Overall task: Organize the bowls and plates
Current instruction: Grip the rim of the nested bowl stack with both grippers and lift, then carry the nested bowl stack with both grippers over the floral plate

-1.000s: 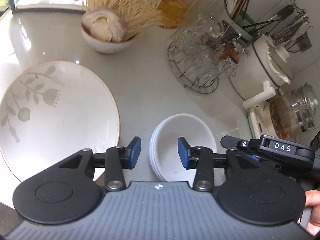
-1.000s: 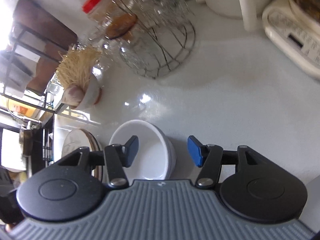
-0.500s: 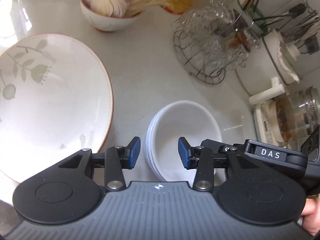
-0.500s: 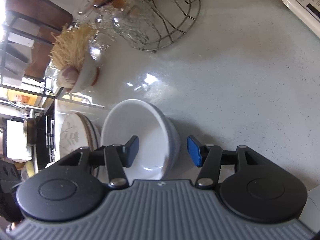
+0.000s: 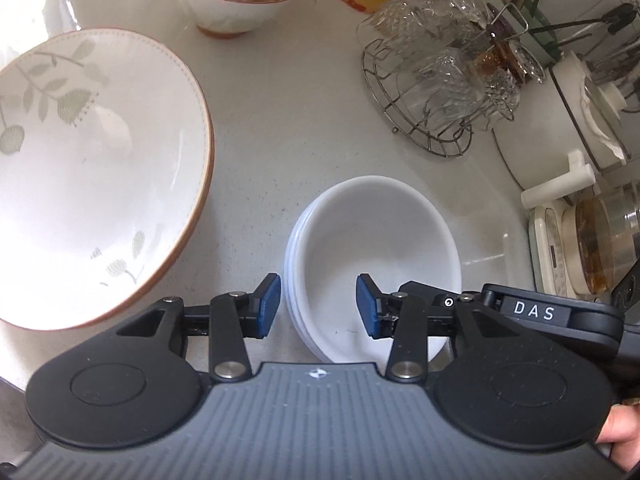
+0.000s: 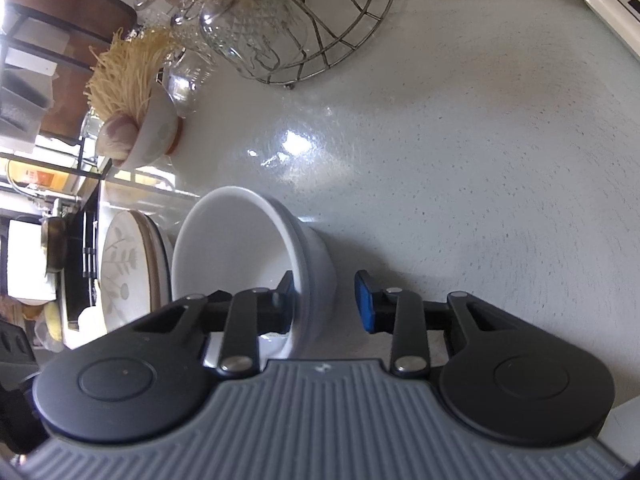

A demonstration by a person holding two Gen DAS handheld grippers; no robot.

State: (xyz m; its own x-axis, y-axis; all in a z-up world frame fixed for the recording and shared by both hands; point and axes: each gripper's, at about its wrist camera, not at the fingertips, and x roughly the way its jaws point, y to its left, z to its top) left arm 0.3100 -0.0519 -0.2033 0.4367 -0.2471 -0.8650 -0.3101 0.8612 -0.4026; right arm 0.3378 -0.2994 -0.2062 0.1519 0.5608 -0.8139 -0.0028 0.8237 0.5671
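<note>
A stack of white bowls (image 5: 372, 240) stands on the pale counter (image 5: 280, 128), to the right of a large leaf-patterned plate (image 5: 100, 152). My left gripper (image 5: 318, 306) is open and straddles the stack's left rim, one blue pad outside and one inside, neither pressing. In the right wrist view my right gripper (image 6: 325, 304) straddles the right wall of the bowls (image 6: 240, 248). Its jaws are closing; the inner pad lies against the wall and the outer fingertip (image 6: 364, 308) stands apart from it. The plate (image 6: 120, 264) shows beyond the bowls.
A bowl of garlic and dry noodles (image 5: 236, 4) sits at the back. A wire rack of glasses (image 5: 440, 80) stands behind the bowls on the right. Further right are a white pot (image 5: 560, 128) and a glass jug (image 5: 600, 248) on a scale. A hand (image 5: 620, 428) shows at bottom right.
Both grippers have come down closer over the white bowls. The right gripper's jaws have narrowed around the bowl wall. The left jaws keep the same width.
</note>
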